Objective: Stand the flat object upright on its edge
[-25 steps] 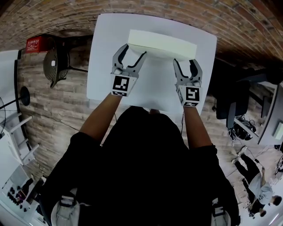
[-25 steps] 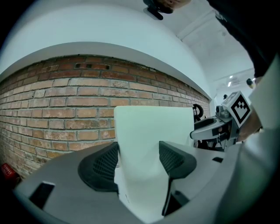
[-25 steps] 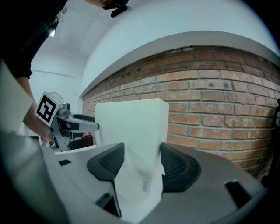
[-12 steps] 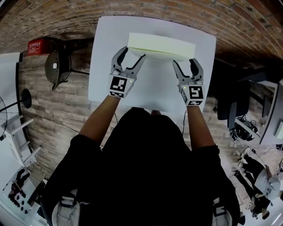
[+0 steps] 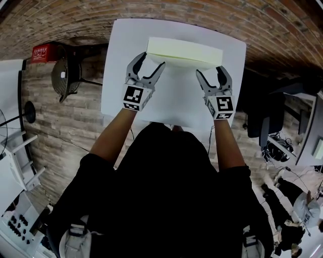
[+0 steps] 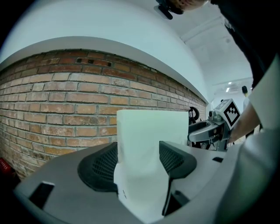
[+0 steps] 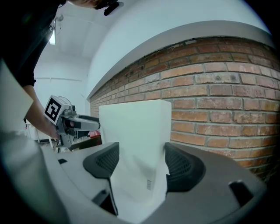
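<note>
The flat object is a pale white slab (image 5: 184, 51). It stands upright on its long edge at the far side of the white table (image 5: 174, 101). My left gripper (image 5: 145, 64) is at the slab's left end with its jaws spread wide. In the left gripper view the slab (image 6: 148, 144) rises between the black pads (image 6: 103, 164) and no squeeze shows. My right gripper (image 5: 214, 73) is at the slab's right end. Its jaws have just been opening, and in the right gripper view the slab (image 7: 135, 140) stands between the parted pads (image 7: 183, 168).
The table's far edge lies just behind the slab, with a brick surface (image 5: 212, 15) beyond it. A fan (image 5: 63, 75) and a red box (image 5: 41, 51) sit left of the table. Office chairs and people are at the lower right (image 5: 287, 201).
The right gripper's jaws have spread wider. Both grippers have barely shifted, and the slab stays upright in the same place.
</note>
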The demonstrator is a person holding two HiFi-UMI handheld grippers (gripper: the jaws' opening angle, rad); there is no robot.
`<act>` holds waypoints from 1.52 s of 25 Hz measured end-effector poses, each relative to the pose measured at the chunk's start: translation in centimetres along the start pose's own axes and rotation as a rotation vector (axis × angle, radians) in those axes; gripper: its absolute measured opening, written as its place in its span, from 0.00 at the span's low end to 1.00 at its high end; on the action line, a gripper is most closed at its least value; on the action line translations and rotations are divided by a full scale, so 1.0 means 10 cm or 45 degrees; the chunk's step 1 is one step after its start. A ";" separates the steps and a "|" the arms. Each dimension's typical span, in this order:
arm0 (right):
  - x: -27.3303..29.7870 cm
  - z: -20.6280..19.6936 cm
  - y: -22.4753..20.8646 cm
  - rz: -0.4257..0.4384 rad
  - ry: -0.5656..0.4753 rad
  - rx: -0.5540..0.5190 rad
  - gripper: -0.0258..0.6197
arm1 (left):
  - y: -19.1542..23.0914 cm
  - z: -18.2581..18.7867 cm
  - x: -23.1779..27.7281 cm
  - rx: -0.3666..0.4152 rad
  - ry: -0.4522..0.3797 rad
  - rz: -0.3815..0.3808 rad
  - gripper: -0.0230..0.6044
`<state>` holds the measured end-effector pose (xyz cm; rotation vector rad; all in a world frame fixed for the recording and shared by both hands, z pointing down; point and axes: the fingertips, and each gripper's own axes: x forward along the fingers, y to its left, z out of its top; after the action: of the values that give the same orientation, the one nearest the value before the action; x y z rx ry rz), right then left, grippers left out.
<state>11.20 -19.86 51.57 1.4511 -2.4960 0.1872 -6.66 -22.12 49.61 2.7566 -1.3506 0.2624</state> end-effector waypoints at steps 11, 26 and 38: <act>-0.02 0.04 0.01 0.018 -0.003 0.004 0.59 | 0.00 0.04 -0.08 0.017 0.004 0.016 0.50; -0.12 0.18 -0.02 0.038 -0.029 -0.001 0.59 | -0.06 0.18 -0.14 0.033 -0.002 0.028 0.50; -0.26 0.28 0.01 0.075 -0.041 -0.038 0.57 | -0.06 0.25 -0.28 0.040 0.008 0.052 0.50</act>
<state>11.94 -18.29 48.20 1.3805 -2.5581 0.1375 -7.60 -19.90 46.63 2.7534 -1.4153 0.2965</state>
